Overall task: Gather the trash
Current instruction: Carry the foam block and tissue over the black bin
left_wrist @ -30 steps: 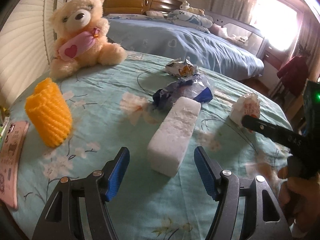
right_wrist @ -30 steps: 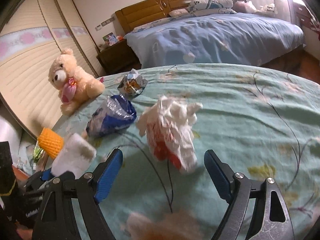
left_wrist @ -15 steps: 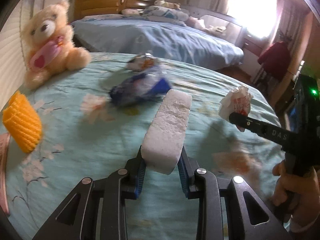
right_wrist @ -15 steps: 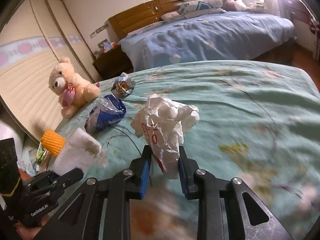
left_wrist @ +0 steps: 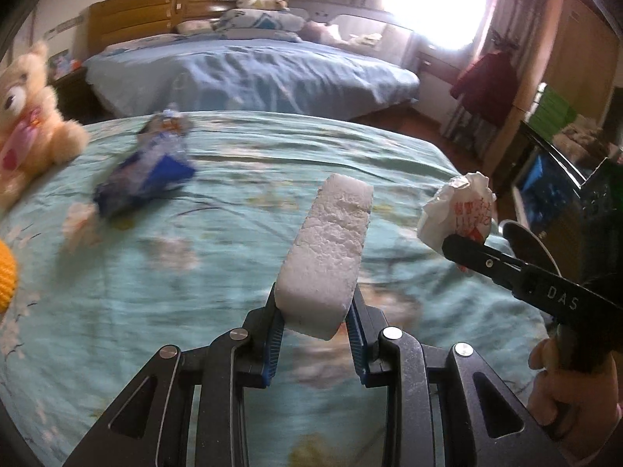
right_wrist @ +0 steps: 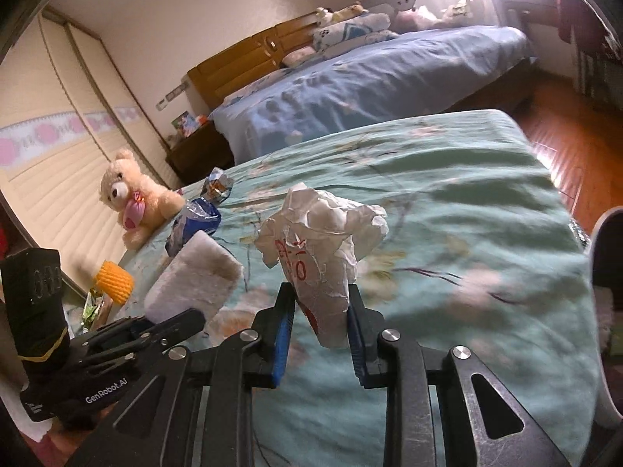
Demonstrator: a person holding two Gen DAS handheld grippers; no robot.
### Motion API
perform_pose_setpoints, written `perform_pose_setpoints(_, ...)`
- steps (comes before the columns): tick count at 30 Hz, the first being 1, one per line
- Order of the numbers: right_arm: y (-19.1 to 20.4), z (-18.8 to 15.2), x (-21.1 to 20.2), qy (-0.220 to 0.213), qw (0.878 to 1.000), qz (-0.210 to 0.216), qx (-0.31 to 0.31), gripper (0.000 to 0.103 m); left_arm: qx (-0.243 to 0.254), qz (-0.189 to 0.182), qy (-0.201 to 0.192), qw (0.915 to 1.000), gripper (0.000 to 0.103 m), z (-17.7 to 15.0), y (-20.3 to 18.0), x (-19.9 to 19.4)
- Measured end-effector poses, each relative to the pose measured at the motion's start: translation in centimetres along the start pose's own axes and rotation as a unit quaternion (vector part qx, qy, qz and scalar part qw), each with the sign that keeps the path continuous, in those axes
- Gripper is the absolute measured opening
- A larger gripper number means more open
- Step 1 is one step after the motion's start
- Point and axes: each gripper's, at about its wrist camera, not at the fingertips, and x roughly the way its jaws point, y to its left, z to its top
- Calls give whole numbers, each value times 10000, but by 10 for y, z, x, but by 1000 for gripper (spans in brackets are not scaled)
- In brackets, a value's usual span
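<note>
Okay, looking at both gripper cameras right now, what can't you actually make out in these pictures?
- Left wrist view: the blue wrapper is motion-blurred, print unreadable.
- Right wrist view: the foil wrapper is too small to identify.
- Both views: the crumpled paper has red print creased beyond reading.
- Left wrist view: the orange foam sleeve is cut off by the left edge.
- No trash bin shows.

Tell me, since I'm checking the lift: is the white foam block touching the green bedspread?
Apart. The left wrist view shows the foam block clamped in the left gripper, raised above the bedspread.
</note>
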Motion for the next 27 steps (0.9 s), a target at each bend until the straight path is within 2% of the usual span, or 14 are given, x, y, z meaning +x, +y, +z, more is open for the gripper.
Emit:
perform_pose_setpoints(12, -44, -19, -45, -241, 9979, -328, 505, 26, 381, -396, 64, 9985, 28, 3, -46, 10)
perform_pose_setpoints(27, -82, -34, -90, -552, 9923, -739, 830, 26, 731, -815, 194, 9938, 29, 7, -90, 26)
